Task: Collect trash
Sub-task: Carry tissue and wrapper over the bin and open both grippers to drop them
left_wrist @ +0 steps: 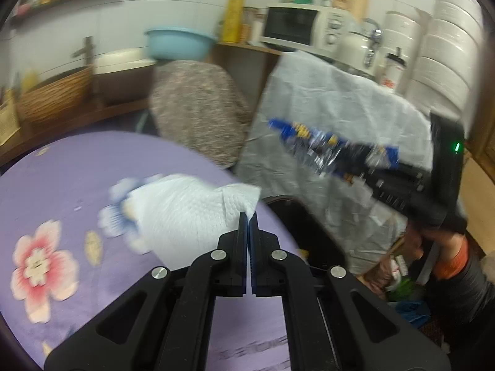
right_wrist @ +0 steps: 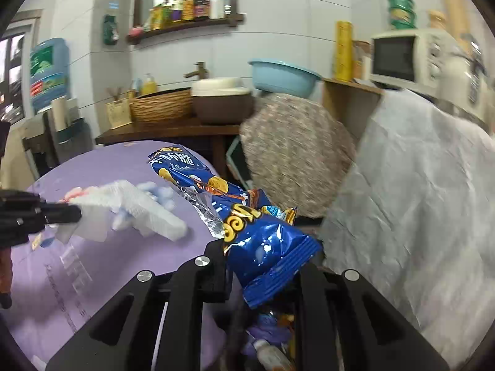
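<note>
My left gripper (left_wrist: pixel 248 216) is shut on a corner of a white paper towel (left_wrist: pixel 185 213), which hangs over the purple flowered tablecloth (left_wrist: pixel 62 170). From the right wrist view the towel (right_wrist: pixel 139 210) trails from the left gripper's fingers (right_wrist: pixel 62 213). My right gripper (right_wrist: pixel 260 266) is shut on blue snack wrappers (right_wrist: pixel 266 250), crumpled with silver foil showing, held past the table's edge over a black bin (right_wrist: pixel 263 334) that holds other trash. The wrappers (left_wrist: pixel 334 148) and the right gripper (left_wrist: pixel 402 185) show in the left wrist view too, above the bin's rim (left_wrist: pixel 309 225).
A chair with a speckled grey cover (left_wrist: pixel 198 111) stands behind the table. A white cloth (right_wrist: pixel 417 201) drapes furniture at the right. Behind are a counter with a wicker basket (right_wrist: pixel 161 108), a blue basin (right_wrist: pixel 284 75) and a microwave (right_wrist: pixel 402 55).
</note>
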Demonstrator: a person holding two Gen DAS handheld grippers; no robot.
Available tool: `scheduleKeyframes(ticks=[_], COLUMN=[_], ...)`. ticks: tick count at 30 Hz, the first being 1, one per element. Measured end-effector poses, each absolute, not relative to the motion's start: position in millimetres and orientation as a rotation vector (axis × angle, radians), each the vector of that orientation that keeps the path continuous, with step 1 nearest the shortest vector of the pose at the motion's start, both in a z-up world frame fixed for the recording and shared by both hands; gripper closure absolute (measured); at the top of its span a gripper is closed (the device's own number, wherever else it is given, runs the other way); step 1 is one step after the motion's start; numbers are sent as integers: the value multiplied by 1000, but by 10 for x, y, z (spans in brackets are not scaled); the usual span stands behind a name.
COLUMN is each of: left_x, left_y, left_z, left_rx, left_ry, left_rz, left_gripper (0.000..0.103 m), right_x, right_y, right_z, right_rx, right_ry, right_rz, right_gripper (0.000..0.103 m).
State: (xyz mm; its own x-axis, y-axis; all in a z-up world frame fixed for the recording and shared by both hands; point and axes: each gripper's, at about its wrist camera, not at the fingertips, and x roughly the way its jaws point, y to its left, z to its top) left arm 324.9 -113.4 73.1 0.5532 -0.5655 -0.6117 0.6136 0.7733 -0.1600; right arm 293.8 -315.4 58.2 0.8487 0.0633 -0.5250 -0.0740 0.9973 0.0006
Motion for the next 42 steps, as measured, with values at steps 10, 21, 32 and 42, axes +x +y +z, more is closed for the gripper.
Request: scheduleKeyframes(ticks=[10, 21, 32, 42], left_x=[3117, 3268, 3421, 3428], left_y=[-2525, -3163, -3293, -3492], left_z=[894, 259, -308, -133], left_rx=[79, 60, 47, 21], left_ry=[689, 854, 1006, 932], left_rz=[-920, -893, -835, -841], left_gripper=[102, 102, 102, 102], right_x=[2340, 2282, 2329, 2178], right_y=[-4053, -4437, -4337, -4465], right_z=[184, -453, -1001, -1091], right_rx=[110, 197, 260, 317], right_ry=[619, 750, 869, 877], right_rz=[-147, -223, -230, -294], right_gripper=[87, 87, 87, 87])
